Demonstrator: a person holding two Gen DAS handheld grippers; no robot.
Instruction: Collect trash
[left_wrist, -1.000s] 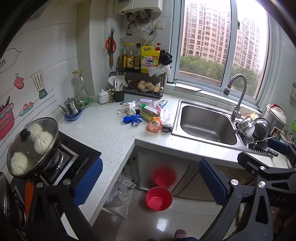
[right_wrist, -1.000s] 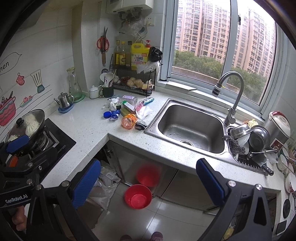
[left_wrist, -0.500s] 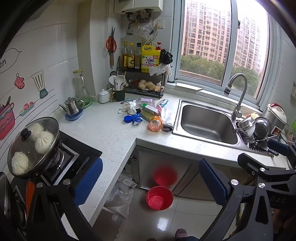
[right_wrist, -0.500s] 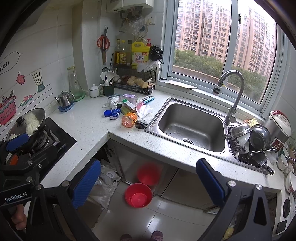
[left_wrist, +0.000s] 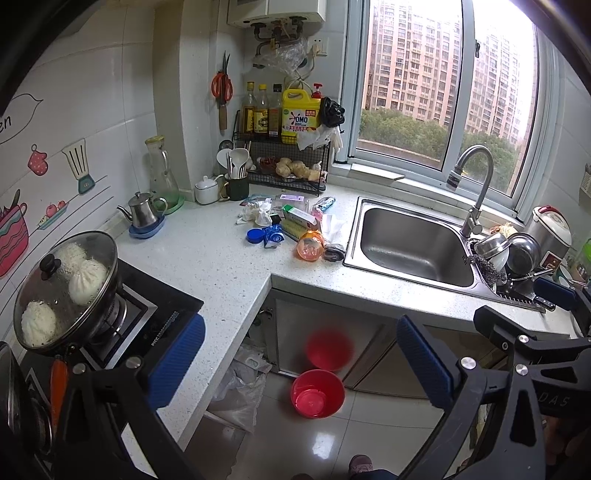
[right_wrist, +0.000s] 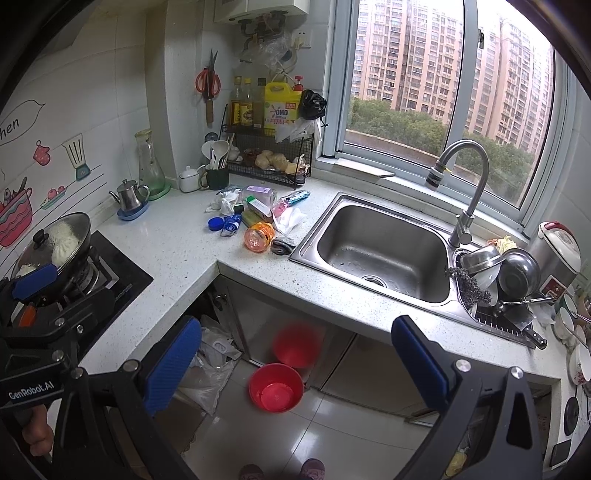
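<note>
A pile of trash lies on the white counter left of the sink: an orange plastic jar (left_wrist: 310, 245) (right_wrist: 259, 236) on its side, a blue cap (left_wrist: 254, 235) (right_wrist: 215, 223), crumpled tissues (left_wrist: 256, 213) (right_wrist: 225, 201), a green-and-white box (left_wrist: 298, 217) and wrappers. A red bucket (left_wrist: 317, 392) (right_wrist: 276, 387) stands on the floor below the counter. My left gripper (left_wrist: 295, 363) is open and empty, well short of the counter. My right gripper (right_wrist: 295, 365) is open and empty, also held back above the floor.
A steel sink (left_wrist: 412, 245) with a tap (right_wrist: 461, 184) is to the right, with a dish rack of bowls (right_wrist: 502, 269) beyond. A lidded pan of buns (left_wrist: 66, 284) sits on the stove at left. A white bag (right_wrist: 210, 365) lies under the counter.
Both views have shifted only slightly; the grippers stay open and nothing on the counter has moved.
</note>
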